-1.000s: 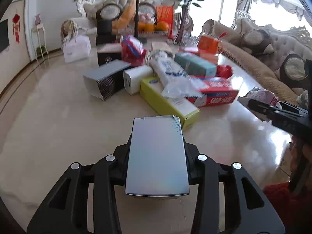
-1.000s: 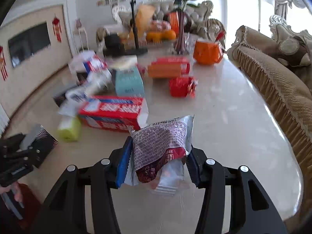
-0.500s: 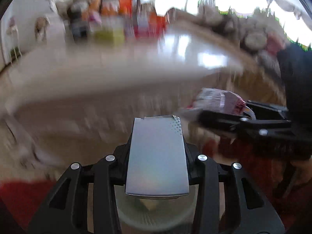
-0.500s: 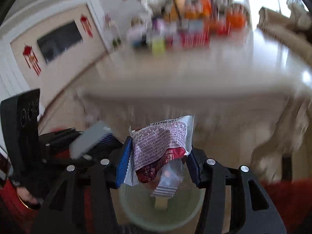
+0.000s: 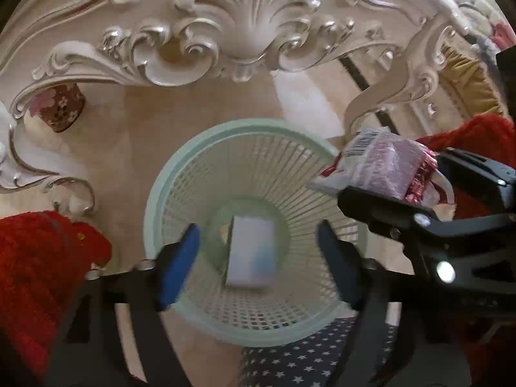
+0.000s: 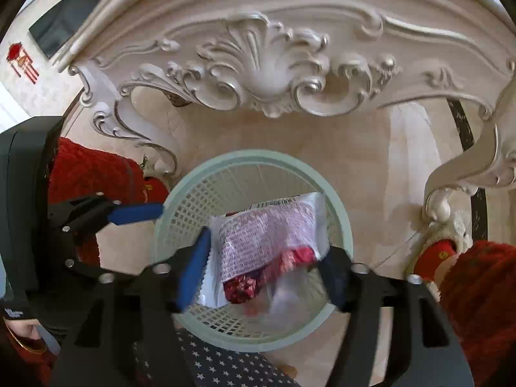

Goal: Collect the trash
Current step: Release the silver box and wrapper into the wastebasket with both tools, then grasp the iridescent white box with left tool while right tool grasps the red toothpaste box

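Left wrist view, box loose between opening left tool jaws

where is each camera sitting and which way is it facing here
Left wrist: rides on the left gripper, aimed steeply down into the green basket where a white box falls; jaws opening, nothing between them. Red sleeves and the right gripper show.
Right wrist: rides on the right gripper, aimed down at the same basket; jaws opening around the snack wrapper. The left gripper and red sleeve show.
Shared: basket, carved table apron, wrapper.
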`<state>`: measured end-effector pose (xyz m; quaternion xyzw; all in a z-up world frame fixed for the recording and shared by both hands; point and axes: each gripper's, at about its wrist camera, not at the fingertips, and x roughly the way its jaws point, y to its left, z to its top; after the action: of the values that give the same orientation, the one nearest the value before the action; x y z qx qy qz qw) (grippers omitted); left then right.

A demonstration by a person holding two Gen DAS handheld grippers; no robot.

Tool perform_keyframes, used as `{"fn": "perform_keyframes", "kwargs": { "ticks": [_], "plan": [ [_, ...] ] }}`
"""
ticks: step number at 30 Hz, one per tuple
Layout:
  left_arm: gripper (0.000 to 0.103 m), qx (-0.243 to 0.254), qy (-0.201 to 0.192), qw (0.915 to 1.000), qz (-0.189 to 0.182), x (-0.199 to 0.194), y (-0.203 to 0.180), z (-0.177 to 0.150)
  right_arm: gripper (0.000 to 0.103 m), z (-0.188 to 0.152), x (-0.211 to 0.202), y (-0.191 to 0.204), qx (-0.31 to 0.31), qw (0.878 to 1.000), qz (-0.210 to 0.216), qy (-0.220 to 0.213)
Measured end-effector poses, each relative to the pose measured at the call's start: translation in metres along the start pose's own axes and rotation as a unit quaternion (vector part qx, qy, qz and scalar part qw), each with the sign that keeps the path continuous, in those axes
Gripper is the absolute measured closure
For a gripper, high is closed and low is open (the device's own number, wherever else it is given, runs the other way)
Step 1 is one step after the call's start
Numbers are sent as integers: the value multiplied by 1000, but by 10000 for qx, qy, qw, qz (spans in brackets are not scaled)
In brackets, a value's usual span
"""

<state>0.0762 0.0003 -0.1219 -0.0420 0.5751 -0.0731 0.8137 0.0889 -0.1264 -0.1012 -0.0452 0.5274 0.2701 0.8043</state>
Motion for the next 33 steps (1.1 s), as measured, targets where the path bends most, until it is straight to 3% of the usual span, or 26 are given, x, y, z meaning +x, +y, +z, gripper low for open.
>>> {"fn": "perform_keyframes", "kwargs": {
  "ticks": [2,12,14,16,20,23,26,29,33],
  "plan": [
    [14,-19,36,10000,19,3,1,0,29,0,3,-5,63,9999,-105,29],
    [14,-154,-48,9999,-25,0,12,-4,29,2,-1,-12,228,9997,-62,-112],
    [14,-191,-332,9992,-98,-15,15,-4,29,3,-20,-10,201,9988,132,-427],
    [14,-213,-879,9958,-166,-49,18,-1,29,7,-49,-10,162,9951,441,-865],
    [14,-37,-1904,9814,-238,-132,31,19,28,34,-117,-13,-303,9805,665,-1824],
    [14,267,-2499,9679,-4,-186,49,65,29,71,-152,-22,-852,9666,530,-2360],
    [11,395,-2637,9626,483,-201,68,114,29,119,-165,-30,-1462,9541,85,-2614],
    [11,226,-2511,9632,929,-196,96,176,28,175,-156,-45,-1825,9521,-184,-2447],
    [11,12,-2373,9657,1057,-181,121,234,29,245,-130,-60,-2132,9549,-382,-2032]
  ]
}}
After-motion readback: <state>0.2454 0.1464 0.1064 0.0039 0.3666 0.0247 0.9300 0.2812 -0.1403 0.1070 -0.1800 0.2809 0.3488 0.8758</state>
